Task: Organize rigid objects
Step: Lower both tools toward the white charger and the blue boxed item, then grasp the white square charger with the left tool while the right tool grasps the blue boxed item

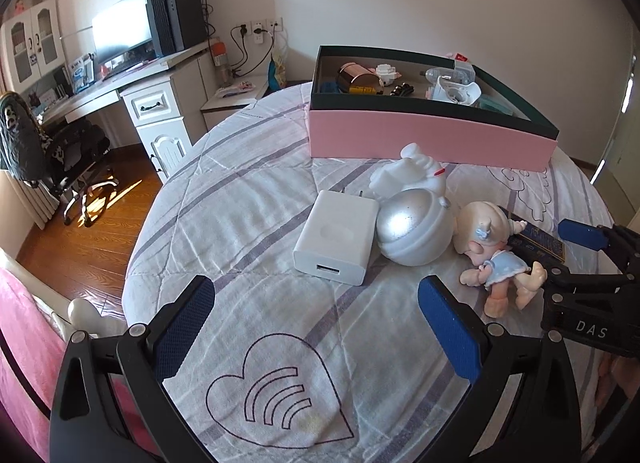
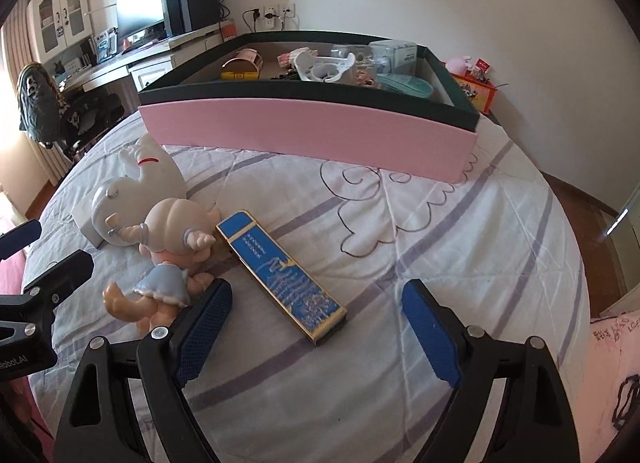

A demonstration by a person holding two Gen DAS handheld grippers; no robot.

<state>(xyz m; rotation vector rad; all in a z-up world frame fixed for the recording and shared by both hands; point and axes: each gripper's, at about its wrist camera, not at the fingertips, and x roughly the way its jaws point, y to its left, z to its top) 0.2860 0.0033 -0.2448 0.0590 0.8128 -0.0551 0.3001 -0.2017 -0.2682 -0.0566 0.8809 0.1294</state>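
Loose items lie on a bedspread (image 1: 248, 223) in front of an open box (image 1: 432, 135). From the left-wrist view, left to right: charger (image 1: 336, 239), round-bodied figure (image 1: 414, 229) touching it, doll (image 1: 496, 251), flat case (image 2: 282, 275). A winged figure (image 1: 408, 177) lies behind the round one, nearer the box. Small articles sit inside the box. A desk (image 1: 120, 81) stands beyond the bed, at left.

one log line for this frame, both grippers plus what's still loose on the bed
left gripper: open, empty | right gripper: open, empty | loose: white charger, silver ball toy, doll, blue box | pink bin: partly filled
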